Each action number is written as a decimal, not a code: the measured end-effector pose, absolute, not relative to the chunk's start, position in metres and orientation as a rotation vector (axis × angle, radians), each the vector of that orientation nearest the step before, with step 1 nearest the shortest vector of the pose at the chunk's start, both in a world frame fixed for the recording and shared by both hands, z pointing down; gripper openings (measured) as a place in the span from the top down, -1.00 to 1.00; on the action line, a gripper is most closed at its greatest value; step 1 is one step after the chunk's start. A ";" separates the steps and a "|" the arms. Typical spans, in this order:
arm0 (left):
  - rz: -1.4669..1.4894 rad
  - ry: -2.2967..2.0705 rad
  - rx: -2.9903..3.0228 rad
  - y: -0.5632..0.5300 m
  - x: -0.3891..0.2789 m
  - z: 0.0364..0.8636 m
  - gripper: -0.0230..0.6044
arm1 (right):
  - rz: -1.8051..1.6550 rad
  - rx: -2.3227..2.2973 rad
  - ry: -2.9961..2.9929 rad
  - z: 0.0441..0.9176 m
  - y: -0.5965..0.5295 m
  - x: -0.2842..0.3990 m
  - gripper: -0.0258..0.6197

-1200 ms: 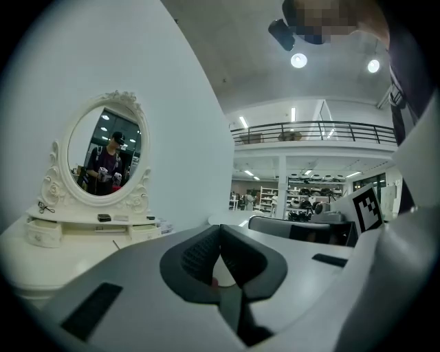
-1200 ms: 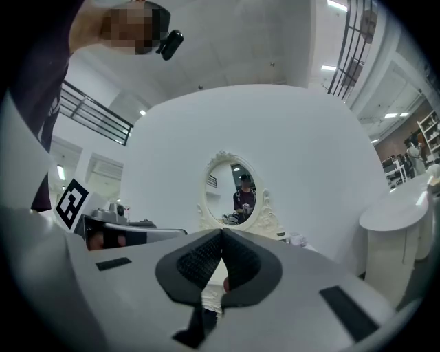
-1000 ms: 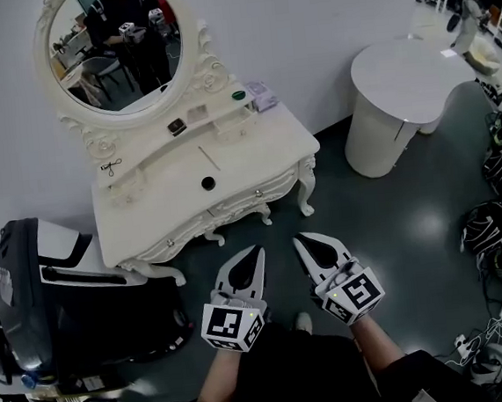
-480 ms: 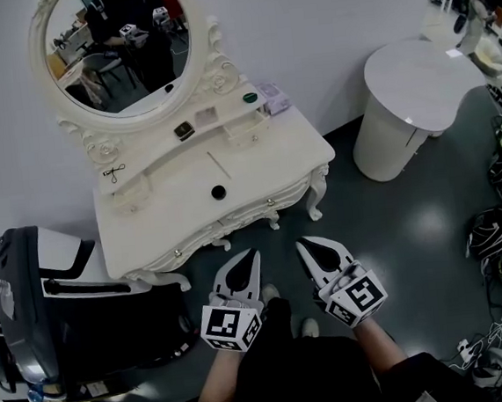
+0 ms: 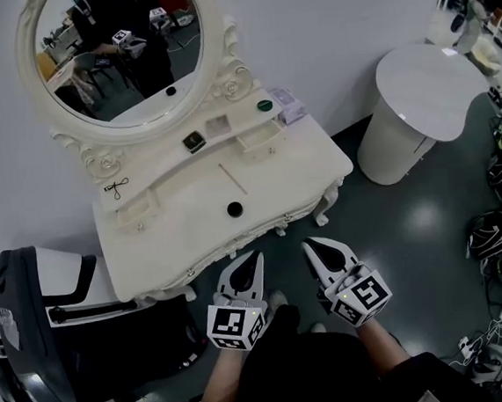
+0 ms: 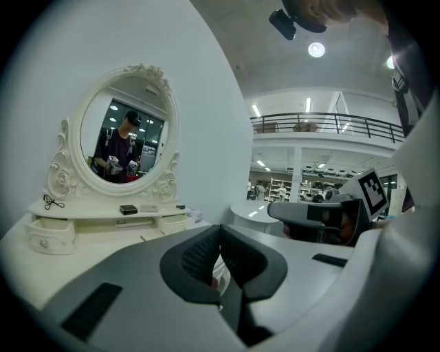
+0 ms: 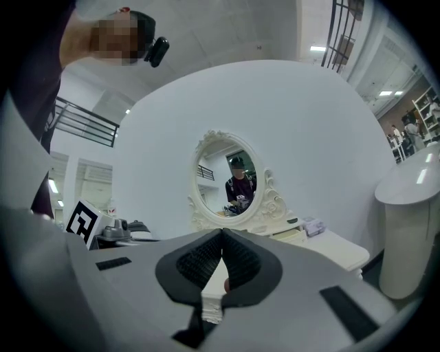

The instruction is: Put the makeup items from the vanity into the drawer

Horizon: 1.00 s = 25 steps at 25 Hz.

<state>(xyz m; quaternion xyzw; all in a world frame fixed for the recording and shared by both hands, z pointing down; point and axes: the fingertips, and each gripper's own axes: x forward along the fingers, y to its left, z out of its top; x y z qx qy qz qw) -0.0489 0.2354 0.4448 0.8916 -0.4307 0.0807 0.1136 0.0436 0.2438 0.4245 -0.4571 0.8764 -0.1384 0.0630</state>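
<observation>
Vanity (image 5: 193, 245) is what has changed in the head view. Over the last second it has drifted from the upper left toward the frame's middle, and its front edge is now near the two grippers at the bottom. I read that as the person stepping up to it.

The left gripper (image 5: 255, 255) and right gripper (image 5: 311, 244) sit side by side at lower centre as before, both with jaws pressed together and nothing in them.

The makeup items lie untouched:
- a black round pot (image 5: 235, 209) and a thin stick (image 5: 232, 178) on the main top
- a dark square case (image 5: 194, 141) and a green round lid (image 5: 265, 106) on the shelf under the mirror (image 5: 113, 50)

No drawer shows pulled out, so I judge the task has not really begun.

In the left gripper view, the left gripper (image 6: 220, 228) has its pads touching and empty. The vanity (image 6: 103, 237) fills the left half, with the dark square case (image 6: 128, 209) on its shelf.

In the right gripper view, the right gripper (image 7: 222, 235) is likewise closed on nothing. The mirror (image 7: 230, 182) stands dead centre above the tips, so this gripper faces the vanity squarely.
</observation>
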 end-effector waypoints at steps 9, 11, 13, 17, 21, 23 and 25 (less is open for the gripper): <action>0.237 -1.222 2.614 0.197 -0.080 0.449 0.88 | -0.461 -1.459 2.623 0.428 0.206 0.023 0.85; 0.236 -1.215 2.611 0.191 -0.085 0.452 0.88 | -0.461 -1.473 2.617 0.428 0.200 0.020 0.85; 0.235 -1.212 2.605 0.186 -0.091 0.455 0.88 | -0.460 -1.484 2.616 0.428 0.195 0.016 0.85; 0.243 -1.210 2.587 0.175 -0.097 0.461 0.88 | -0.471 -1.493 2.623 0.431 0.185 0.011 0.85; 0.265 -1.202 2.577 0.162 -0.098 0.470 0.88 | -0.494 -1.496 2.627 0.438 0.172 0.010 0.85; 0.278 -1.205 2.569 0.155 -0.097 0.476 0.88 | -0.504 -1.489 2.630 0.442 0.163 0.012 0.85; 0.291 -1.210 2.556 0.147 -0.095 0.483 0.88 | -0.517 -1.476 2.637 0.447 0.152 0.014 0.85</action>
